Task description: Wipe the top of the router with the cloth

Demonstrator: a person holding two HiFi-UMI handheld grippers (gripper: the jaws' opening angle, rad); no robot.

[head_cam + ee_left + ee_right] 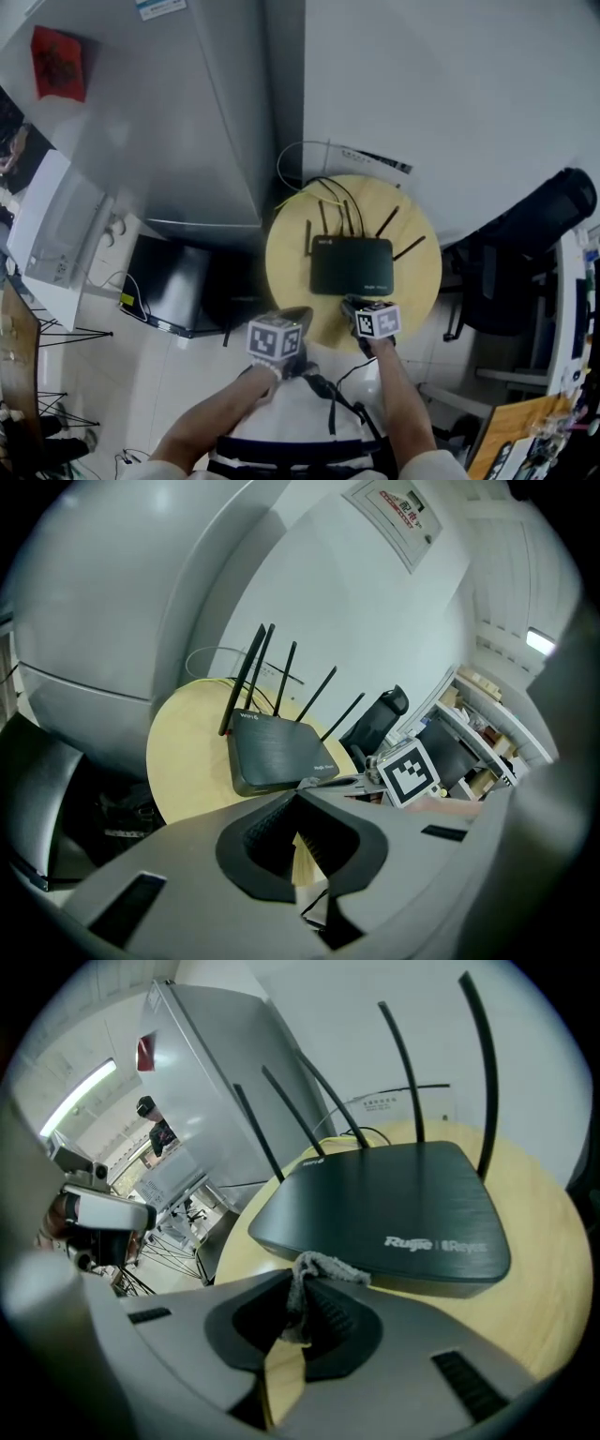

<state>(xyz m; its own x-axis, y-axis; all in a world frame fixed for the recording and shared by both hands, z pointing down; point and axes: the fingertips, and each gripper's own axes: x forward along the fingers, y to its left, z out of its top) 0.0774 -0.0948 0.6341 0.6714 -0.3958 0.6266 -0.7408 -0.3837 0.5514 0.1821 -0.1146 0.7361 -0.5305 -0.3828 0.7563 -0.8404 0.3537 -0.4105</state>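
Note:
A black router (352,265) with several upright antennas lies on a small round wooden table (422,281); it also fills the right gripper view (394,1208) and shows in the left gripper view (277,754). My right gripper (300,1283) is shut on a grey cloth (314,1274), whose bunched end pokes out just short of the router's near edge. In the head view this gripper (354,309) hovers at the router's front right. My left gripper (298,799) is shut with nothing in it, held off the table's near left edge (295,323).
Cables (323,192) run from the router's back over the far table edge. A grey cabinet (206,122) stands behind left, a dark box (173,281) on the floor left of the table, and a black office chair (525,244) to the right.

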